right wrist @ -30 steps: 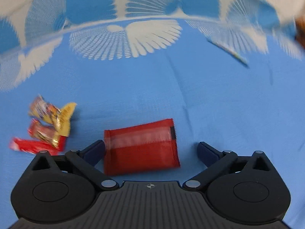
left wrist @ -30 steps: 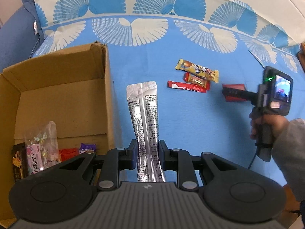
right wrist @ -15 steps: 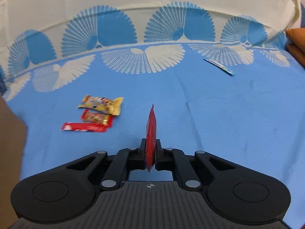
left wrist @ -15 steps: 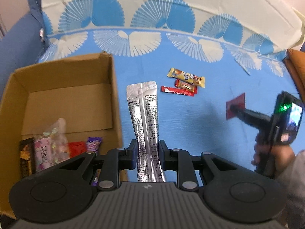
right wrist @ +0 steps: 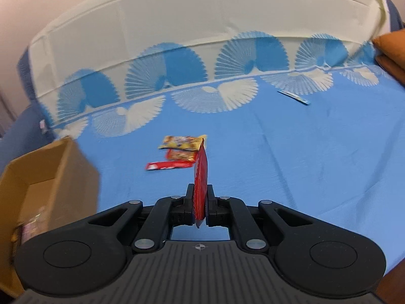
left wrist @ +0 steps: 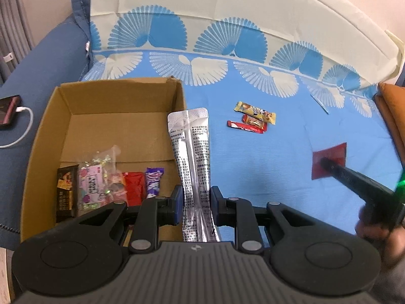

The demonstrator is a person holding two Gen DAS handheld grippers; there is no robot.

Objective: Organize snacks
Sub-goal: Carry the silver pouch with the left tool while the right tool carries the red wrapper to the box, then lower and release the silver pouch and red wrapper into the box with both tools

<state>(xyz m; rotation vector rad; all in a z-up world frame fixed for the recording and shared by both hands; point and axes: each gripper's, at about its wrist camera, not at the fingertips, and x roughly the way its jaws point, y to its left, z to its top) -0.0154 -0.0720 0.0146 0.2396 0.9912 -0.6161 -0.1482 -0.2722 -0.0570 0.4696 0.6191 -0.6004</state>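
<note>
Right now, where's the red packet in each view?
Left wrist: red packet at right, pinched at the tip of the right tool.
Right wrist: centre, edge-on, upright in the shut tool.
Shared landmark: yellow bar on the blue cloth.

The box (left wrist: pixel 50 136) is open on top. Its far half is bare floor; snacks (left wrist: pixel 106 179) crowd its near wall. Just right of the box, the silver sachet (left wrist: pixel 192 157) overlaps its right wall. Farther right, three wrappers (left wrist: pixel 253 120) lie clustered on the bedsheet (left wrist: pixel 278 172), bare around them.
</note>
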